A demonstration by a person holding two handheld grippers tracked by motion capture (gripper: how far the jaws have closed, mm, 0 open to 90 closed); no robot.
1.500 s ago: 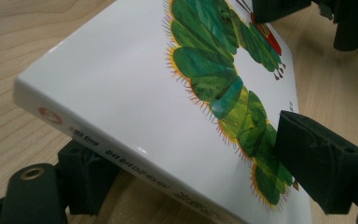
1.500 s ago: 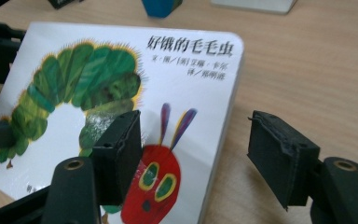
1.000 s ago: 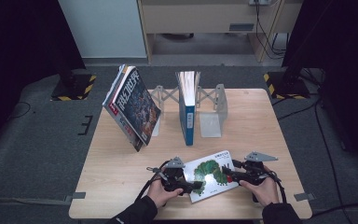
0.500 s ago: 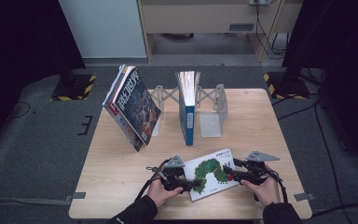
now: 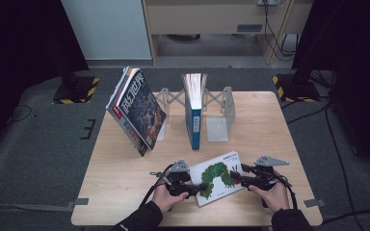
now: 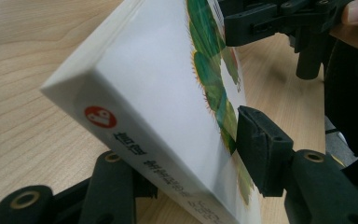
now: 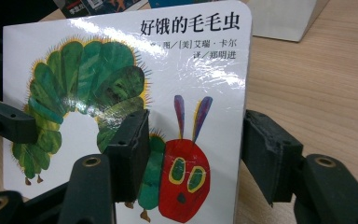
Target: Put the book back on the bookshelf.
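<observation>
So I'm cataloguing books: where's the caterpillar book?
In the high view, the caterpillar book sits at the table's near edge, between the left gripper and right gripper.

Overhead light brightens the pale wooden table; all around it, darkness. Glare streaks the glossy white caterpillar board book.

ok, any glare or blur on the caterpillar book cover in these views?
Right gripper view: white glare streaks across the glossy caterpillar book under its title; background soft. Left gripper view: near spine sharp, far cover and the other hand-held gripper blurred. High view: table evenly lit, surroundings dark.
</observation>
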